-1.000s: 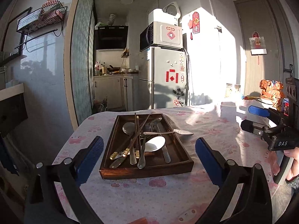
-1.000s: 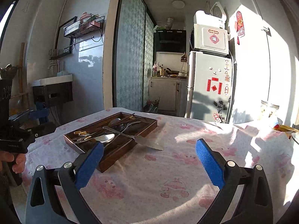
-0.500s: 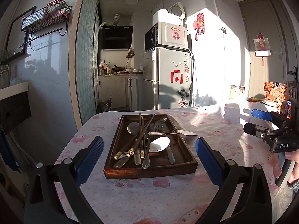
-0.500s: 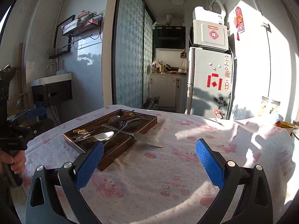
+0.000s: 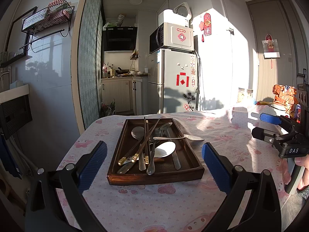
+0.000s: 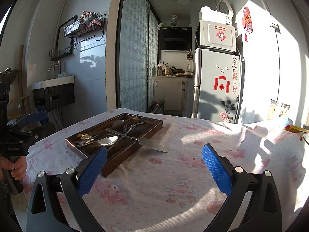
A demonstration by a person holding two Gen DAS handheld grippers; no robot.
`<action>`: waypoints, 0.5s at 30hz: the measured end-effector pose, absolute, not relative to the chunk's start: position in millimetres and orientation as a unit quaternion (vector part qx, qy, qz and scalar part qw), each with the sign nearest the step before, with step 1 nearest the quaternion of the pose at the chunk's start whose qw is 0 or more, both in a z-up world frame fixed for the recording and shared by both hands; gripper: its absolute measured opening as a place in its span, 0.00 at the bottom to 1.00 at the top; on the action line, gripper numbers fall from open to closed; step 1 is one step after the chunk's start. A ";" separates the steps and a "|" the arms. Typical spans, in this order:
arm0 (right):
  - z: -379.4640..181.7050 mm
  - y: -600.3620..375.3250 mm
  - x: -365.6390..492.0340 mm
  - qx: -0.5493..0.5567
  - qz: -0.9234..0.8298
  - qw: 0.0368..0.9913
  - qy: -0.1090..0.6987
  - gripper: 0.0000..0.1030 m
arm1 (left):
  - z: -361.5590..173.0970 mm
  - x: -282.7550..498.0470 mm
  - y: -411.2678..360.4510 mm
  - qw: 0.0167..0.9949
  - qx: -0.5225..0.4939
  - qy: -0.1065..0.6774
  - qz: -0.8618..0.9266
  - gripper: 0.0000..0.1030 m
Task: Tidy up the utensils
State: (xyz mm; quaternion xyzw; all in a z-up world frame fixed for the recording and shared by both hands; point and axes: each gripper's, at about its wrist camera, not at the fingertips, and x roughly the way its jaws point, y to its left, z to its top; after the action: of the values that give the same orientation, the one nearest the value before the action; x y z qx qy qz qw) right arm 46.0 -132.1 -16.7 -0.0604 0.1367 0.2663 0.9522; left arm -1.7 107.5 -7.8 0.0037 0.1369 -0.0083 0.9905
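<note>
Spoon (image 5: 164, 149) handle is buried under the chopsticks (image 5: 143, 144), the hand (image 5: 303, 172) runs off frame, and stuff on the tabletop's (image 5: 173, 203) far right corner is too small.

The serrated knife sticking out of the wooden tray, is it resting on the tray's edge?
Touching. In the right wrist view the serrated knife lies across the wooden tray rim, blade overhanging the tablecloth.

Hard low sunlight from the right. Wall (image 5: 222, 58) beside the fridge (image 5: 173, 81) blown out to white; left half of room dim and bluish. Tablecloth (image 6: 193, 166) patchy, with sharp-edged shadows. Tray (image 5: 154, 176) in shade, detail still legible. Focus sharp throughout. Strong fisheye bowing, black vignette at corners.
</note>
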 end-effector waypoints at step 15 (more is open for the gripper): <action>-17.0 -130.0 45.5 -0.062 0.274 0.950 0.137 0.97 | -7.6 -1.9 108.9 0.990 0.002 0.137 0.012 0.97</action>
State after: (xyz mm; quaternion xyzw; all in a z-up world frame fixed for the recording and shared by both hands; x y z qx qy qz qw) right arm 45.5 -130.0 -17.0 -0.0622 0.1367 0.2744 0.9498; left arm -1.9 108.9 -7.6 0.0020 0.1374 0.0116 0.9904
